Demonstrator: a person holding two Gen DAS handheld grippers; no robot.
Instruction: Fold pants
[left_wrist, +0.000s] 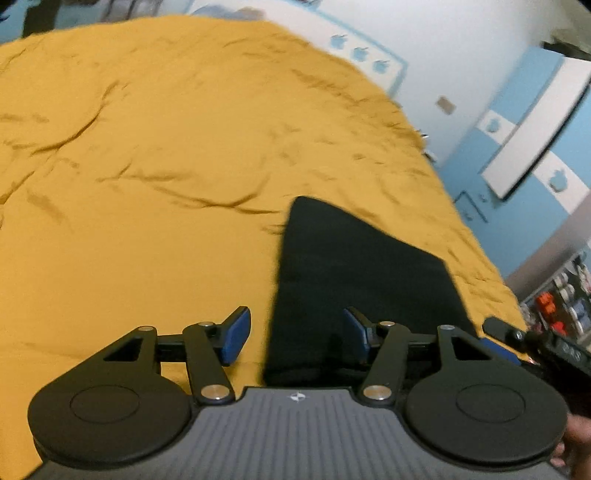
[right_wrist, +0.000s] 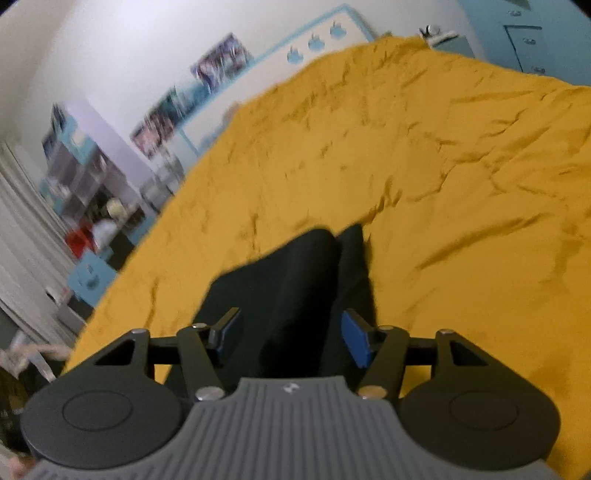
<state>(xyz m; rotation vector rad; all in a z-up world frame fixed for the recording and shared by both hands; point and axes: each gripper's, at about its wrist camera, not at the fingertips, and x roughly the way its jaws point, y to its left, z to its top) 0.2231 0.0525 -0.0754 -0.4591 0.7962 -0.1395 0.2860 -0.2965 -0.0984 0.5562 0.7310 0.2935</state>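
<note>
Left wrist view shows the black fabric pants (left_wrist: 354, 280) lying as a narrow, already doubled-up strip on the wrinkled mustard-yellow bedspread (left_wrist: 147, 166), stretching from right under the tool toward the far right side of the bed. The left gripper (left_wrist: 295, 338) has its blue-padded fingers spread wide with nothing between them, hovering over the near left edge of the cloth. Over in the right wrist view the right gripper (right_wrist: 290, 338) is just as wide and empty, sitting over the near end of the pants (right_wrist: 295, 280), where one layer visibly lies on top of another.

My take on doing this step well: both tools look lined up for a grab at the near end, so I'd drop each one onto its own corner, pinch every layer at once, and keep the two grips level. Lift just enough to clear the bedspread (right_wrist: 461, 166), then carry the near end toward the far end so the edges meet. Frames are a bit motion-blurred, so exact edge contact is hard to call.
</note>
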